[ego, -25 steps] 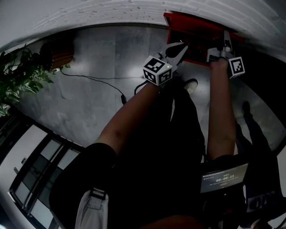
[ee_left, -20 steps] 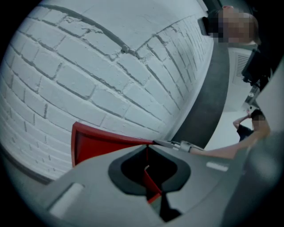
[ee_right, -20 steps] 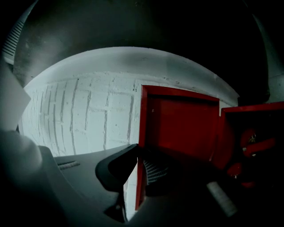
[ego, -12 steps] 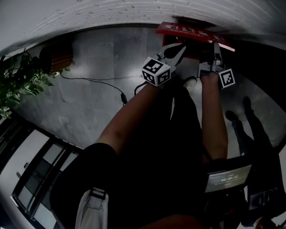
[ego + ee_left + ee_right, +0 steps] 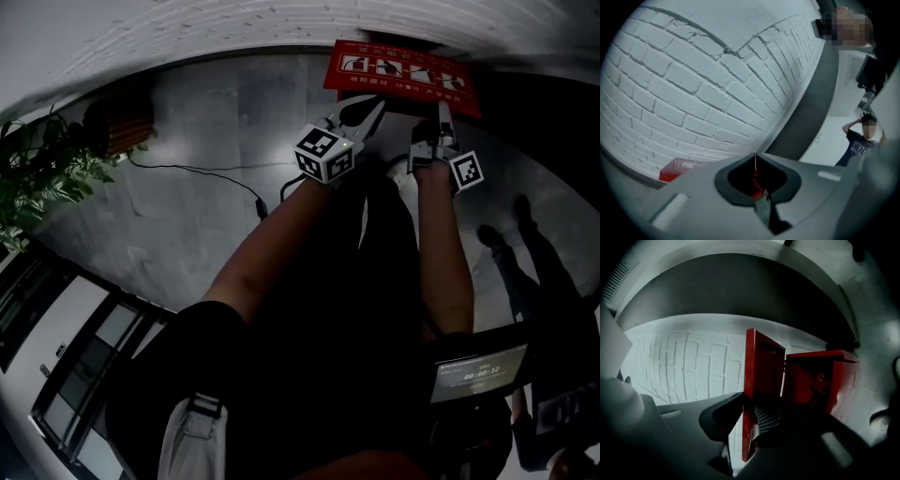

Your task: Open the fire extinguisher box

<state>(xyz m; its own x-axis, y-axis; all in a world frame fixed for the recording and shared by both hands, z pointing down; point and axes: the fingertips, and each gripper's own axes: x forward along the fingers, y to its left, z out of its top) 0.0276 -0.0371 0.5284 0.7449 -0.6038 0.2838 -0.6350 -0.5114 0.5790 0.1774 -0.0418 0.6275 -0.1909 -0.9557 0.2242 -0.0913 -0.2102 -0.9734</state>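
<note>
right gripper (image 5: 751, 404) is pinching the door (image 5: 761, 366) edge, jaws just been easing apart. door is standing wide, left of the fire extinguisher box (image 5: 820, 376). left gripper (image 5: 755, 157) is idling, jaws together, empty. best bet: be following the door's own arc, letting go only once it's resting.

In the left gripper view, the left gripper (image 5: 755, 157) is covering most of the fire extinguisher box (image 5: 675, 169). Only a red corner is showing beside the brick wall (image 5: 693, 84).

In the head view, the door (image 5: 403, 73) is hiding the box's body, and its print is showing too small to read. Well left of the box, a plant (image 5: 37, 178) is being cut off by the picture's edge.

In the right gripper view, the door's edge is standing between the jaws of the right gripper (image 5: 751, 404), which have just been opening. Whether the pads are pressing on it cannot be told. The dark fittings inside the box are too dim to name.
</note>
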